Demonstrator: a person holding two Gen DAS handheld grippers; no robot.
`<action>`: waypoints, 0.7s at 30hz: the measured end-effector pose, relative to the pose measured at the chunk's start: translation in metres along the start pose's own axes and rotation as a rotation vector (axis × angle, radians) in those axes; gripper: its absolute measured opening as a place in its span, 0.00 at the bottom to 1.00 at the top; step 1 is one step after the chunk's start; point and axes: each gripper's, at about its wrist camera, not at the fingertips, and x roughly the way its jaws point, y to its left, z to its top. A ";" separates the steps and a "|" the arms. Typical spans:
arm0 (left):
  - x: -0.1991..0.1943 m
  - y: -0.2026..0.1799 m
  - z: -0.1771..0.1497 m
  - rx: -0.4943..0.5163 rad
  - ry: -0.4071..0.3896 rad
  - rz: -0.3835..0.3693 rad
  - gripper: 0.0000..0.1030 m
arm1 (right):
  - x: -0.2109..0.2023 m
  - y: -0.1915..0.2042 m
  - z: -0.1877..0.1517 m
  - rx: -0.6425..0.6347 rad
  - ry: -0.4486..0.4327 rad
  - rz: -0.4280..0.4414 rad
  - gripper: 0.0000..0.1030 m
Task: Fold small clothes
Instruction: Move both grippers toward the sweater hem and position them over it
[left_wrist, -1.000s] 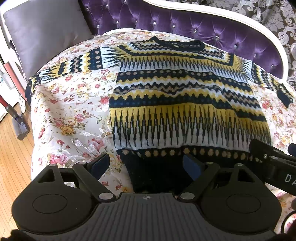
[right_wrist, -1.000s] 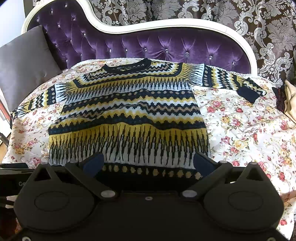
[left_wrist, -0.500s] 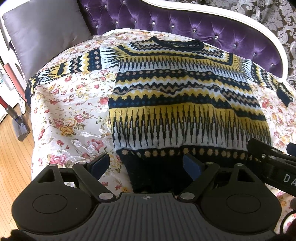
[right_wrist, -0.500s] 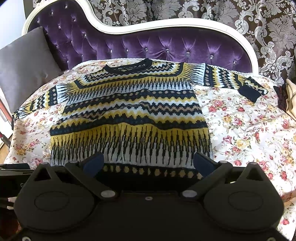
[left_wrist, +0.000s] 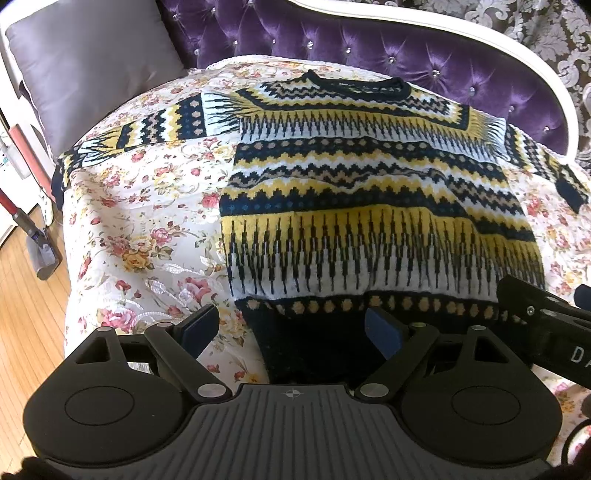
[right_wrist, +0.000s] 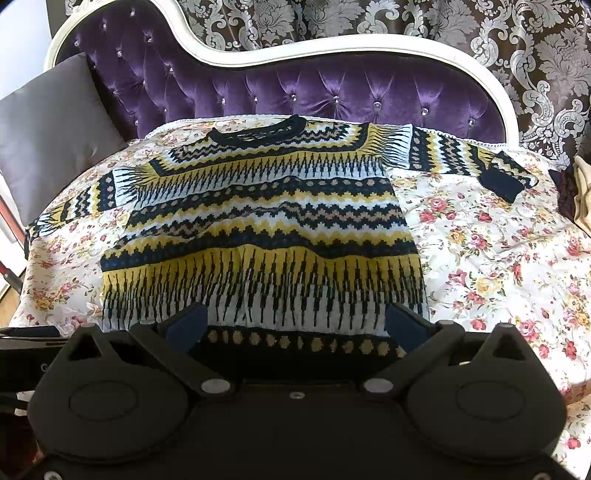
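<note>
A knitted sweater (left_wrist: 369, 192) in yellow, white and navy bands lies flat, front up, on a floral bedspread (left_wrist: 140, 229), both sleeves spread out sideways. It also shows in the right wrist view (right_wrist: 266, 229). My left gripper (left_wrist: 291, 328) is open and empty above the sweater's dark hem at its left corner. My right gripper (right_wrist: 295, 325) is open and empty above the hem near its right side. The right gripper's body (left_wrist: 546, 328) shows at the right edge of the left wrist view.
A purple tufted headboard (right_wrist: 314, 92) with a white frame stands behind the sweater. A grey pillow (left_wrist: 92, 62) leans at the far left. A vacuum head (left_wrist: 42, 254) rests on the wooden floor at the left. Beige and dark cloth (right_wrist: 580, 195) lies at the right edge.
Both views have drifted slightly, with the sweater sitting a little lower in the frames. The sweater lies as before and both grippers stay open.
</note>
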 end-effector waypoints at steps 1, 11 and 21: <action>0.000 -0.001 0.000 0.001 0.000 0.003 0.84 | 0.000 0.000 0.000 0.000 0.000 -0.001 0.99; 0.004 -0.004 0.003 0.008 0.006 0.008 0.84 | 0.007 -0.001 0.002 0.006 0.013 0.010 0.99; 0.011 -0.006 0.011 0.016 0.018 0.015 0.84 | 0.015 -0.007 0.008 0.022 0.028 0.019 0.99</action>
